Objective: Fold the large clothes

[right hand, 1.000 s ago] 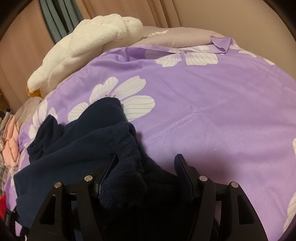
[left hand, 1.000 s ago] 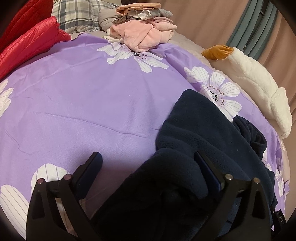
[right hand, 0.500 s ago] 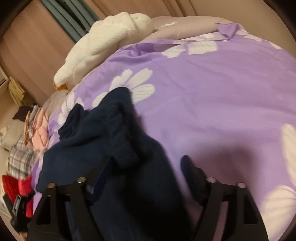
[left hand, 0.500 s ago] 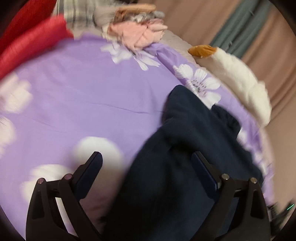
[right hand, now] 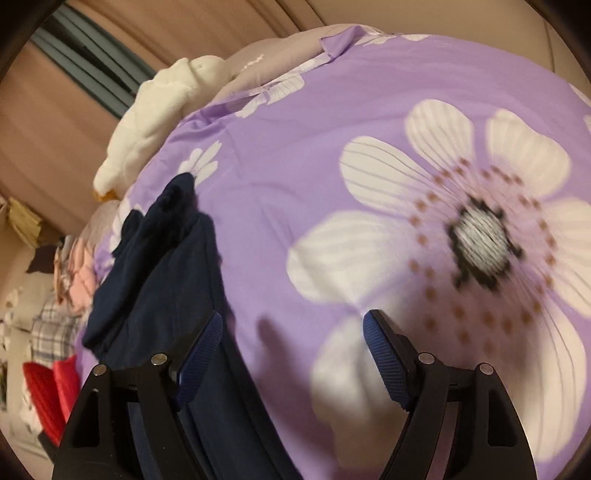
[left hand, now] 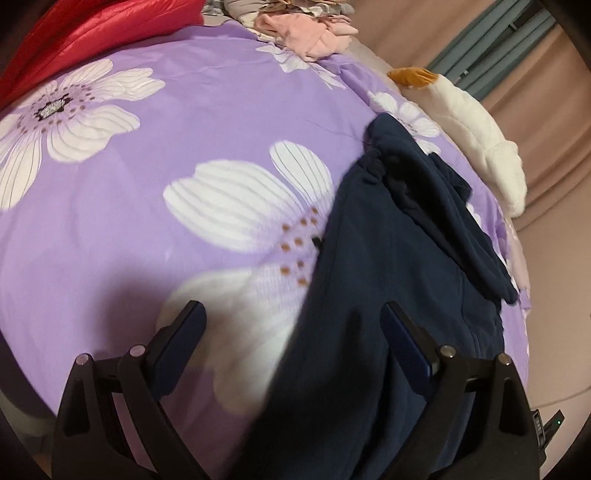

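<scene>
Fleece, dark navy and thick, makes up the large garment (left hand: 406, 258) that lies stretched in a long band down the right side of a purple bedspread (left hand: 184, 110) printed with big white flowers. It looks soft, limp and fairly bulky, likely to sag and bunch instead of holding a crease, so I judge the gathered cuff or hem at its far end, or a seamed edge, to be the firmest place to pinch. In the left wrist view the left gripper (left hand: 291, 332) stands wide open with the cloth running between and under its jaws, nothing clamped. In the right wrist view the right gripper (right hand: 293, 343) is also spread wide; the garment passes beside its left finger, bare bedspread between the jaws. A white plush toy (left hand: 476, 122) with an orange tip lies along the bed's far edge, just beyond the garment (near enough to snag a sleeve). A pile of pink clothes (left hand: 314, 33) and a red padded jacket (left hand: 74, 33) sit well apart, leaving open bedspread for folding.
</scene>
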Demonstrator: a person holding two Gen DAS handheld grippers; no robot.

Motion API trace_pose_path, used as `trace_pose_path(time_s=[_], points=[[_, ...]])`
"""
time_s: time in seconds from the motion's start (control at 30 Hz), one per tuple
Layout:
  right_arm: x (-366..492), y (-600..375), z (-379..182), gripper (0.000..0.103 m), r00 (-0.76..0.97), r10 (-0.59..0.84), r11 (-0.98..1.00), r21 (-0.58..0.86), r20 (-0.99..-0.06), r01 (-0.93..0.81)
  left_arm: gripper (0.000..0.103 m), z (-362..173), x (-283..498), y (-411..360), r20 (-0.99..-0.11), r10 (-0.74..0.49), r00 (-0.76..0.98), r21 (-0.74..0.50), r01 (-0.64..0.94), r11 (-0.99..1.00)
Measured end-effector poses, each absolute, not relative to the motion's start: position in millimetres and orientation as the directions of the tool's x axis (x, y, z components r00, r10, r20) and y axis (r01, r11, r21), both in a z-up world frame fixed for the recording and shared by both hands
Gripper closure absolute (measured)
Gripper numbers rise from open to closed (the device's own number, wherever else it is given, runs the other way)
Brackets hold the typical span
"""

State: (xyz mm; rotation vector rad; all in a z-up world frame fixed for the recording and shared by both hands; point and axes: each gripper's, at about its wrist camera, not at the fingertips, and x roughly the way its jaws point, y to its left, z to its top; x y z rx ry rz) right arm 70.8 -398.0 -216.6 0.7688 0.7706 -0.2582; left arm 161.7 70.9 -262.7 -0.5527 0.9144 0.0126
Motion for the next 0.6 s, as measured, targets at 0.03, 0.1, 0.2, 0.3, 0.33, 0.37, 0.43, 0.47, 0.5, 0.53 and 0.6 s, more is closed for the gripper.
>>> trace_pose_path(time_s=[0.03, 0.1, 0.2, 0.3, 0.33, 0.37, 0.43, 0.47, 0.5, 0.53, 0.6], points=[[68, -395, -216, 0.025, 0.704, 0.052, 0.713, 0.520, -0.708, 0.471, 0.008, -263, 158, 66, -0.756, -0.230, 0.613, -0.441, -0.216, 0.871], [65, -389, -217, 0.025, 0.703, 0.038, 0.730, 0.500, -0.710, 0.466, 0.008, -265, 150, 58, -0.760, -0.230, 0.608, -0.414, -0.180, 0.892], [65, -381, -216, 0.024, 0.700, -0.002, 0.749, 0.462, -0.714, 0.474, 0.008, -267, 139, 52, -0.743, -0.257, 0.618, -0.438, -0.160, 0.884], [58, -376, -217, 0.022, 0.711, 0.002, 0.734, 0.484, -0.703, 0.477, 0.008, -270, 132, 50, -0.693, -0.381, 0.612, -0.557, -0.119, 0.822], [56, -376, -217, 0.022, 0.714, 0.009, 0.727, 0.494, -0.700, 0.476, 0.008, -272, 129, 49, -0.674, -0.432, 0.599, -0.598, -0.099, 0.795], [52, -374, -217, 0.022, 0.714, 0.014, 0.728, 0.497, -0.700, 0.473, 0.007, -274, 126, 48, -0.658, -0.468, 0.589, -0.627, -0.085, 0.774], [47, -372, -217, 0.022, 0.716, 0.030, 0.731, 0.504, -0.697, 0.460, 0.007, -275, 120, 46, -0.638, -0.484, 0.599, -0.646, -0.073, 0.760], [45, -371, -218, 0.022, 0.719, 0.042, 0.729, 0.513, -0.694, 0.453, 0.007, -274, 115, 45, -0.633, -0.492, 0.598, -0.651, -0.068, 0.756], [39, -370, -220, 0.022, 0.724, 0.053, 0.725, 0.525, -0.688, 0.445, 0.007, -275, 112, 45, -0.625, -0.507, 0.593, -0.663, -0.059, 0.747], [33, -368, -222, 0.022, 0.734, 0.067, 0.719, 0.542, -0.676, 0.434, 0.007, -275, 109, 45, -0.619, -0.519, 0.589, -0.672, -0.054, 0.739], [24, -366, -224, 0.022, 0.747, 0.084, 0.710, 0.566, -0.659, 0.419, 0.007, -275, 105, 48, -0.605, -0.541, 0.585, -0.695, -0.055, 0.717]])
